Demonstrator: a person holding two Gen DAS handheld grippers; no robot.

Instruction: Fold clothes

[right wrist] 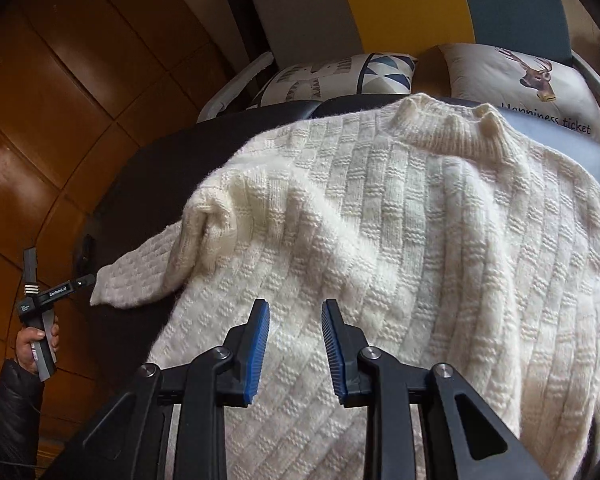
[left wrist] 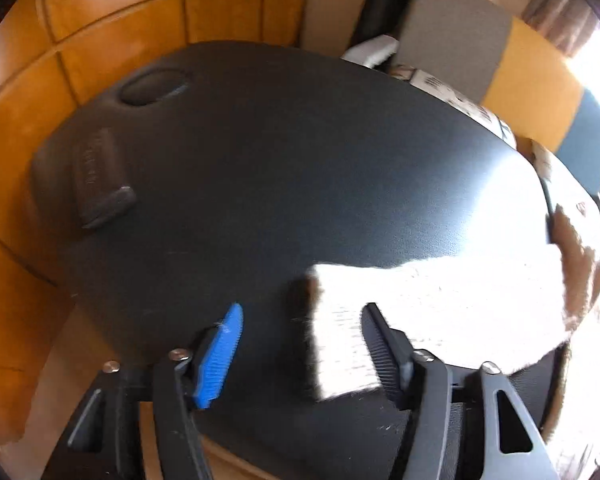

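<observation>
A: Where's the sweater (right wrist: 380, 216) right now?

B: Spread flat on the black table (right wrist: 148, 168), collar (right wrist: 452, 128) pointing away toward the 2 cushions (right wrist: 340, 76), body running back under the right gripper (right wrist: 296, 344). 1 sleeve (right wrist: 140, 276) lies out to the side, its cuff close to the table's edge. The shoulder above it is bunched into a lump.

A: And the tongs?

B: The right gripper's pads stand a little apart with only knit showing behind the gap; they pinch nothing. The left gripper (left wrist: 300, 344) is spread wide, and the sleeve end (left wrist: 340, 340) sits in front of its dark finger (left wrist: 384, 352), but neither pad presses on it. In the right wrist view that tool is off to the side in the person's hand (right wrist: 32, 344), clear of the cloth.

A: So what's the step, as you read it?

B: Probably folding that sleeve in across the body. I'd bring the left gripper down over the cuff, take both layers of knit well in from the edge, and only then lift.

A: Any cautions?

B: Chunky knit stretches and drags, so lift just enough to clear the table and carry it straight across. The right one could pin the body near the shoulder so the bunching flattens rather than travels. A dark object (left wrist: 96, 176) lies on the far side of the table, well apart.
</observation>
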